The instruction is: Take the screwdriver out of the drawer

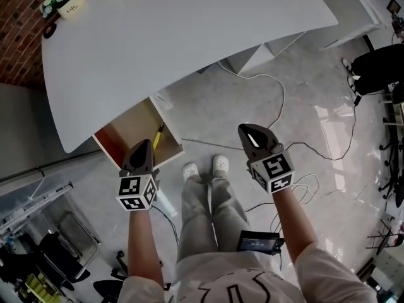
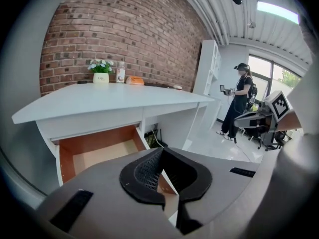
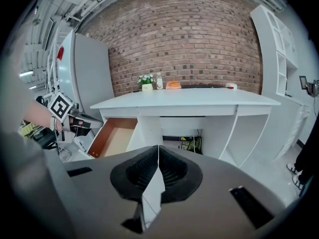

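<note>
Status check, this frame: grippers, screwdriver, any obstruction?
Left gripper shut, empty, by the drawer front. Right gripper shut, empty. Screwdriver lies in the open drawer, untouched. No obstruction seen.

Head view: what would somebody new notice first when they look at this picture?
Probably the big white desk filling the top of the picture, with its drawer pulled open under the left end and a yellow-handled screwdriver lying along the drawer's right side. Next, the two grippers low in the middle: the left gripper hangs over the drawer, the right gripper over the floor, both shut and empty.
</note>
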`<act>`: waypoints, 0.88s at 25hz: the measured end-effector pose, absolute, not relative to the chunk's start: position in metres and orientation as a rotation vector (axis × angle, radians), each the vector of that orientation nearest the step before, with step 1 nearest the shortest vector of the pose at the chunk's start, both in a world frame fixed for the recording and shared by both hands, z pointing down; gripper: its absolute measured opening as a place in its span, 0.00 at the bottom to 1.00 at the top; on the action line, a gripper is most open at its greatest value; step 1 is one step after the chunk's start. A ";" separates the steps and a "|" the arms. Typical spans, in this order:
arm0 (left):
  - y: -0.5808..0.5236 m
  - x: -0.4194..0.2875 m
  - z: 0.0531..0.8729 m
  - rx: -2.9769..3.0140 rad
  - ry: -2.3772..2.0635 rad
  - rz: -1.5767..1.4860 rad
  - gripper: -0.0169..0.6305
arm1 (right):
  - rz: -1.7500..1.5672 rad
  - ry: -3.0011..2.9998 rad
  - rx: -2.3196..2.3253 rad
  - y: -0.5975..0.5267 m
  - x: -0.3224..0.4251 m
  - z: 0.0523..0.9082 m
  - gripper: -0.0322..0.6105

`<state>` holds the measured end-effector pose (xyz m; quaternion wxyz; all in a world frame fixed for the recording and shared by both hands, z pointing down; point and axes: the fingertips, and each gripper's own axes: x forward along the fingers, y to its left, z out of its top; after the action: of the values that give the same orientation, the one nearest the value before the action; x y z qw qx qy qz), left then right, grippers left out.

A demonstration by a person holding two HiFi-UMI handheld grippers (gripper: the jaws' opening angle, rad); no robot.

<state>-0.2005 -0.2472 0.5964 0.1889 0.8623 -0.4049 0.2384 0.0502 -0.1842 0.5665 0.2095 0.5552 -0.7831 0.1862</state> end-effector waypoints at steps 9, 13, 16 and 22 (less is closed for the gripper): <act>-0.251 -0.203 0.671 2.364 -1.015 0.808 0.05 | 0.577 -2.132 1.585 -0.185 0.051 0.624 0.08; -0.253 -0.202 0.701 2.347 -0.961 0.890 0.05 | 0.623 -2.107 1.611 -0.179 0.052 0.650 0.08; -0.255 -0.202 0.722 2.333 -0.922 0.962 0.05 | 0.670 -2.085 1.628 -0.173 0.053 0.672 0.08; -0.258 -0.205 0.759 2.273 -0.818 1.094 0.22 | 0.719 -2.051 1.601 -0.162 0.049 0.710 0.08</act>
<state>-0.2054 -0.2584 0.7586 0.2425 0.8315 -0.2994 0.4002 0.0486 -0.1615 0.7102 0.2193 0.5786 -0.7413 0.2599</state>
